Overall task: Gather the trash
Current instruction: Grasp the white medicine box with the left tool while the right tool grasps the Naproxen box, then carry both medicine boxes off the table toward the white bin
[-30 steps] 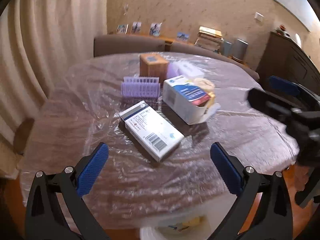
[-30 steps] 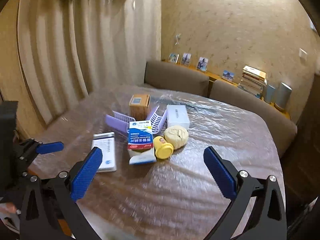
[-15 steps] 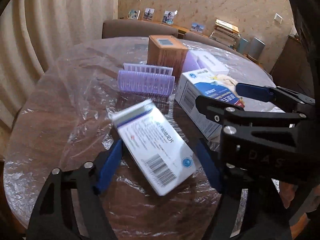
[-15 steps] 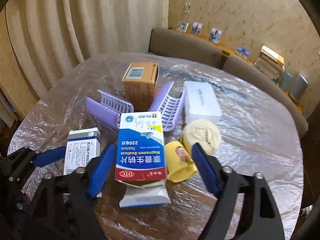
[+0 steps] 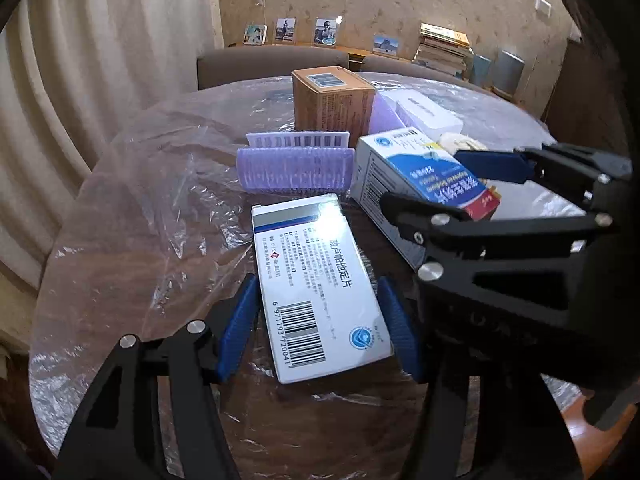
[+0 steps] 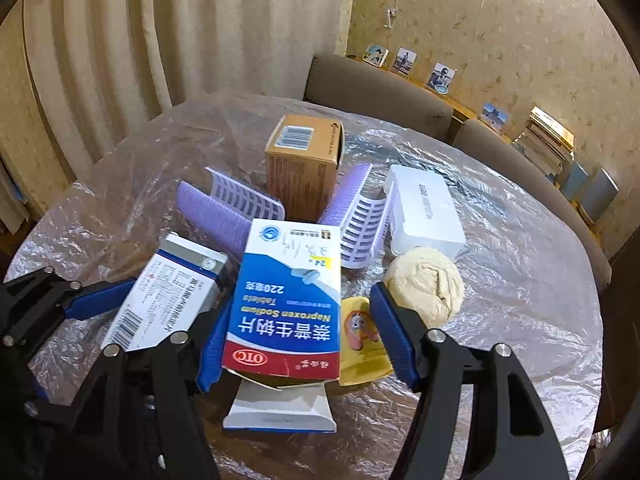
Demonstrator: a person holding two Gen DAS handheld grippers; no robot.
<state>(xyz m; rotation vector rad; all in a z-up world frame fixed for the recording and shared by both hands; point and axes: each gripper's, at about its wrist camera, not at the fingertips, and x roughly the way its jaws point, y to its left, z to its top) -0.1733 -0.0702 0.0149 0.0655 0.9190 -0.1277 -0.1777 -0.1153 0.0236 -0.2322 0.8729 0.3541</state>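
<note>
Plastic-covered table [image 5: 132, 216], near edge: left gripper [image 5: 318, 326] closing around white box [image 5: 316, 284], right gripper [image 6: 300, 340] around blue box [image 6: 286, 300], both straddled for lifting as trash.

In the left wrist view, the lower side of the blue-and-white tablet box [image 5: 404, 184] is being hidden behind the right gripper [image 5: 448, 184] — and the cream wad [image 5: 460, 142] behind it is being shown only as a sliver. In the right wrist view, the yellow packet [image 6: 362, 340] is being partly covered by that box and a blue pad [image 6: 394, 336] — its print is being left too small to read.
</note>
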